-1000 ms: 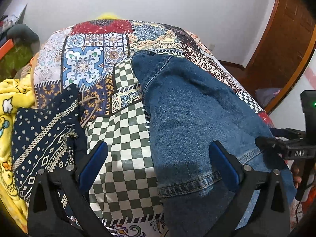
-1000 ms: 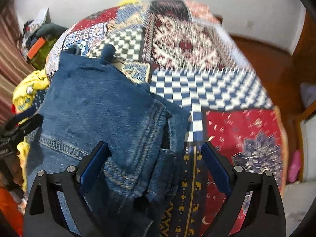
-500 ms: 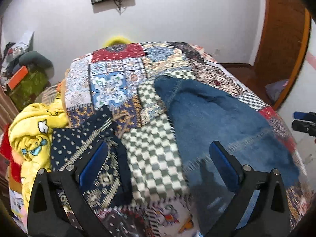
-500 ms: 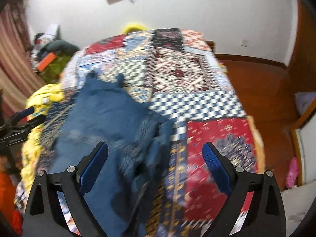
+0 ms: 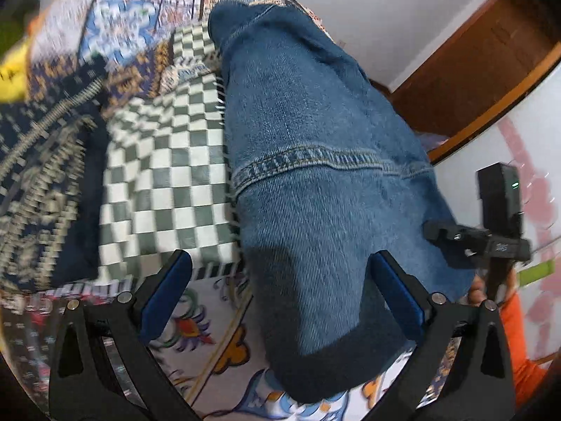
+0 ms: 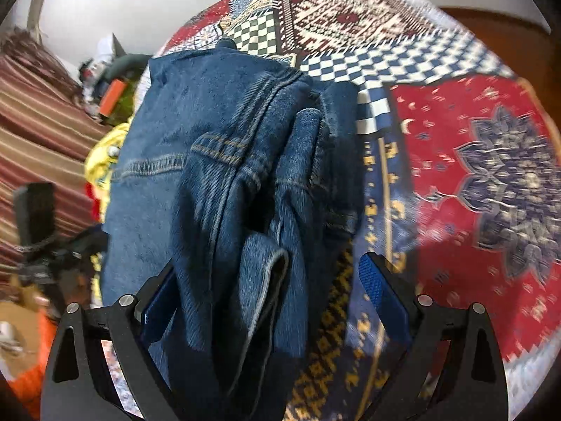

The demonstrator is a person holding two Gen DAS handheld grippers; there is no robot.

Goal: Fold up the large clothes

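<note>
A pair of blue jeans (image 5: 315, 182) lies lengthwise on the patchwork bedspread (image 5: 164, 175), folded in layers. My left gripper (image 5: 280, 287) is open and hangs low over the near end of the jeans, its right finger above the denim. In the right wrist view the jeans (image 6: 224, 161) bunch up in thick folds at their near end. My right gripper (image 6: 273, 294) is open with these folds between its fingers, not clamped. The other gripper shows at the right of the left view (image 5: 491, 238).
A dark patterned cloth (image 5: 42, 182) lies left of the jeans. A yellow blanket (image 6: 105, 154) and clutter sit beyond the bed's left side. A wooden door (image 5: 473, 70) stands at the far right. The red patch of the bedspread (image 6: 473, 175) spreads right of the jeans.
Both grippers rose and pulled back half a second ago, then dropped close over the near end of the jeans. Both stayed open throughout.
</note>
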